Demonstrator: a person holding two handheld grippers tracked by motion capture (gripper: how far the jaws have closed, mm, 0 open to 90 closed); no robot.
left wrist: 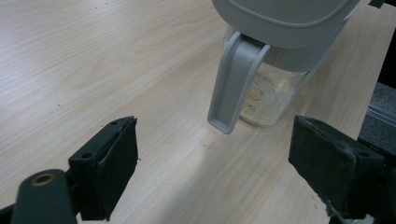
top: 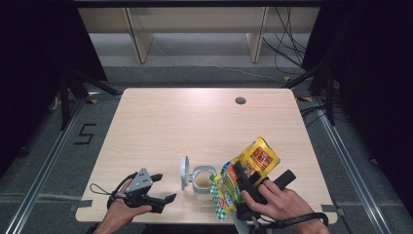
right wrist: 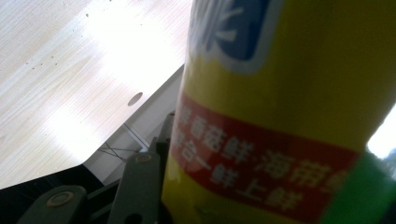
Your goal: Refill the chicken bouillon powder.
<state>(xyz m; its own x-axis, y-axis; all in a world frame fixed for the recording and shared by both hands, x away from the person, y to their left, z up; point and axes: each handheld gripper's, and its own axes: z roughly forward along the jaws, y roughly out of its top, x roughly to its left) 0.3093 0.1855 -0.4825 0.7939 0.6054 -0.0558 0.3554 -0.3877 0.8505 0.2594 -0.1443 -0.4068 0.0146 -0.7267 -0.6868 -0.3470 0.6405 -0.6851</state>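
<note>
A small clear jar (top: 202,181) with beige powder in the bottom stands near the table's front edge, its grey flip lid (top: 185,171) swung open to the left. My right gripper (top: 242,179) is shut on a yellow snack packet (top: 253,163), held tilted with its green lower end beside the jar's mouth. In the right gripper view the packet (right wrist: 280,116) sits right in front of the lens. My left gripper (top: 164,187) rests on the table left of the jar, open with nothing in it. In the left gripper view, the jar (left wrist: 271,93) and its lid (left wrist: 280,18) stand just beyond the open jaws.
The light wooden table (top: 195,122) has a round cable hole (top: 240,100) near its far edge. Beyond the table are shelf legs and cables on the floor. Dark curtains hang on both sides.
</note>
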